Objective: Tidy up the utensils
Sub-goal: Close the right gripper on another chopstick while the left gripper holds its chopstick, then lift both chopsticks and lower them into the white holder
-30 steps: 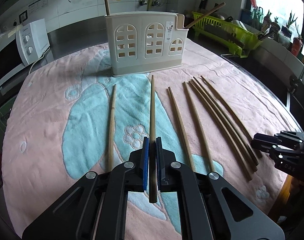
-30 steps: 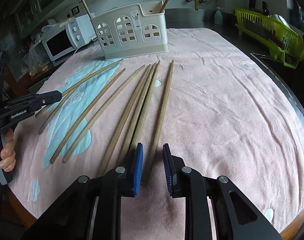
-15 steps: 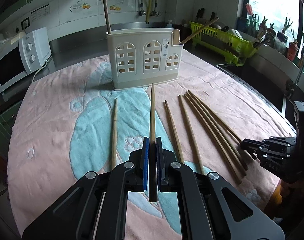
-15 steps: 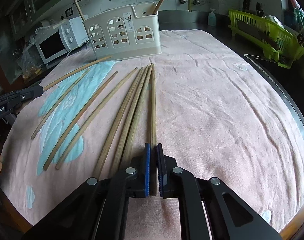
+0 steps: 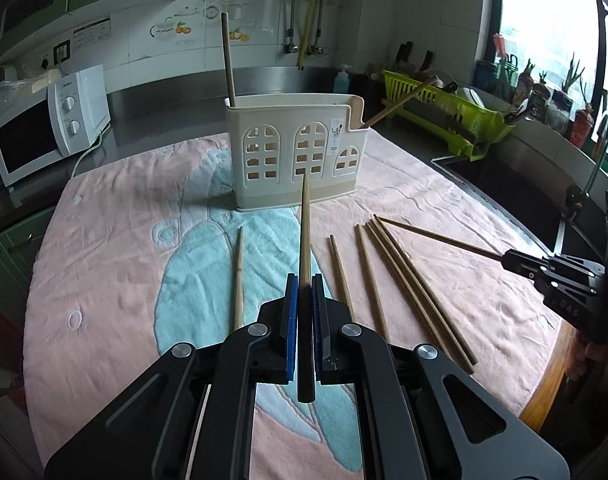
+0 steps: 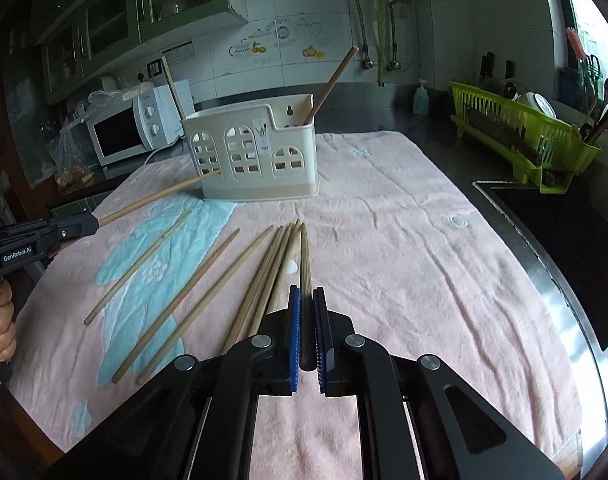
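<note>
A pink towel with a pale blue flower pattern [image 5: 116, 280] covers the tabletop. At its far side stands a cream plastic utensil holder with arched window cut-outs [image 5: 296, 156], one wooden chopstick upright in each end compartment. Five loose wooden chopsticks [image 6: 208, 280] lie on the towel before it. The left tool [image 5: 303, 292] is clamped on a lifted wooden chopstick [image 5: 304, 232] pointing at the holder. The right tool [image 6: 306, 312] pinches another raised chopstick [image 6: 305, 256].
</note>
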`<state>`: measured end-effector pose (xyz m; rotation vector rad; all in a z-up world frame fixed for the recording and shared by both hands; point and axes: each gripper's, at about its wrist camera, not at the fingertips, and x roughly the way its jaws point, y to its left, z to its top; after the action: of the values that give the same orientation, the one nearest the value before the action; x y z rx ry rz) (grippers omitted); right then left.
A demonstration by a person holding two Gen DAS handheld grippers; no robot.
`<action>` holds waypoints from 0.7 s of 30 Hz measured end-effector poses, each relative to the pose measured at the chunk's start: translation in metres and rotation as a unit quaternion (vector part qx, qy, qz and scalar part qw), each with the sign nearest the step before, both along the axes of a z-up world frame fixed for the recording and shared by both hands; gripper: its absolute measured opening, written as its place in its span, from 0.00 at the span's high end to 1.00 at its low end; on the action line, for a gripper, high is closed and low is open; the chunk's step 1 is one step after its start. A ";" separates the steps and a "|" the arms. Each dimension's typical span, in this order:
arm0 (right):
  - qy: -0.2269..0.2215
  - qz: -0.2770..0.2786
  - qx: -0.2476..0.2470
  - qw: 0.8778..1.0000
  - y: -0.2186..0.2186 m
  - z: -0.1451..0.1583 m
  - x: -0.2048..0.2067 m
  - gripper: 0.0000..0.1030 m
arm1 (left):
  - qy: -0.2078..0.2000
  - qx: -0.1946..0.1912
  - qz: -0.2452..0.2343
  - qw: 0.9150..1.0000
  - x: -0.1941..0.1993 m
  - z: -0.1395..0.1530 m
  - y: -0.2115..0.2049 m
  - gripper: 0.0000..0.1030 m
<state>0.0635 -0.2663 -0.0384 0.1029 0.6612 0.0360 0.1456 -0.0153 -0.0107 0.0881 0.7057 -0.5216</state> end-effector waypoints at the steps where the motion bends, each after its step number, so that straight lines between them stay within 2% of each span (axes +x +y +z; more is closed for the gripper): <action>1: -0.006 0.001 -0.001 1.000 0.000 0.004 0.003 0.94 | 0.000 -0.004 0.002 1.000 0.001 0.002 0.001 0.95; 9: -0.041 0.005 -0.013 0.999 -0.002 0.028 0.023 0.94 | -0.015 -0.020 0.013 1.000 0.010 0.020 0.003 0.95; 21: -0.064 0.013 -0.015 0.998 -0.007 0.051 0.050 0.94 | -0.038 -0.044 0.028 0.998 0.034 0.060 0.007 0.95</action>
<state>0.1139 -0.2733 0.0123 0.0633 0.5340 0.0580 0.1797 -0.0085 0.0495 0.0066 0.6090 -0.4928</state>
